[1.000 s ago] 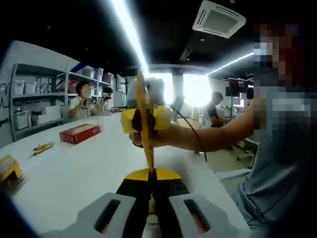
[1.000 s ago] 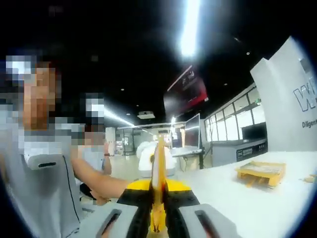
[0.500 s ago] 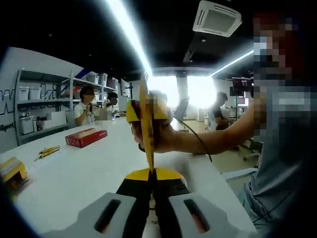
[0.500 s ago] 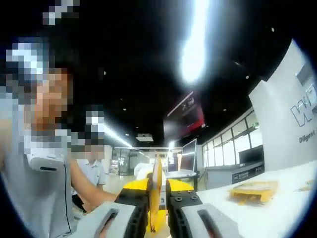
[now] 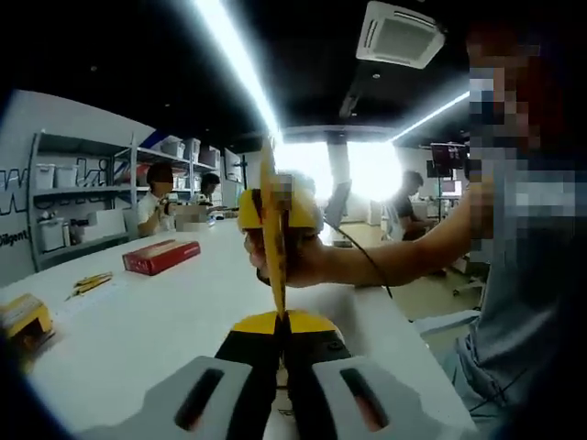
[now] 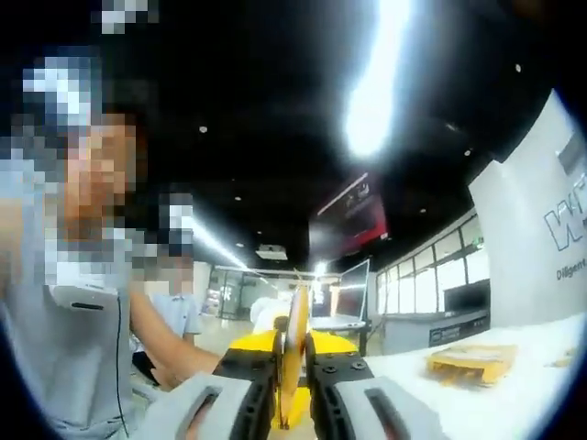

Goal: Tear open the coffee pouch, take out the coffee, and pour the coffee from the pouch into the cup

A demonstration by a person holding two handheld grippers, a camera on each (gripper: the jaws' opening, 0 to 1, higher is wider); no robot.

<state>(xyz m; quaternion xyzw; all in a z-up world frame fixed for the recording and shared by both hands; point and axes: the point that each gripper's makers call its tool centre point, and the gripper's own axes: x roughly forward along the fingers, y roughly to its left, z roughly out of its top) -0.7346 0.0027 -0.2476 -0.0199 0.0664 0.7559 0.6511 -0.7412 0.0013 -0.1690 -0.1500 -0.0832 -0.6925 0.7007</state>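
— Two claws clamped on one yellow coffee pouch (image 5: 272,229), seen edge-on and upright. Left claw (image 5: 282,323) pinched tight on the lower edge, jaws almost together with just the foil between. Right claw (image 6: 290,367) gripping the same pouch (image 6: 295,339) from the opposite side, jaws likewise narrow around the thin sheet.

— And across from the left claw?

— Right claw's yellow body (image 5: 275,213) behind the pouch, wrapped by a hand (image 5: 298,258), forearm running off toward the person in a grey shirt (image 5: 514,302). Pouch held up in the air above the white tabletop (image 5: 138,321), out past its near edge.

— Anything changed against half a second back?

— Little. Left gripper view nearly the same: pouch upright as before, held at both ends as before, hand a touch lower. Right gripper view tipped a little, ceiling light (image 6: 376,101) sliding rightward, so camera motion rather than the things. No visible tear along the pouch, though the edge-on angle hides most of it.

— Around it?

— Red box (image 5: 161,256) lying flat toward the far left edge of the tabletop, a few yellow sticks (image 5: 90,282) nearer along that edge, a yellow item (image 5: 23,316) at the near left corner. Flat yellow pack (image 6: 470,362) resting on the tabletop's far side in the right gripper view. Shelving (image 5: 73,197) with white bins against the wall, seated people (image 5: 158,194) beyond the far end.
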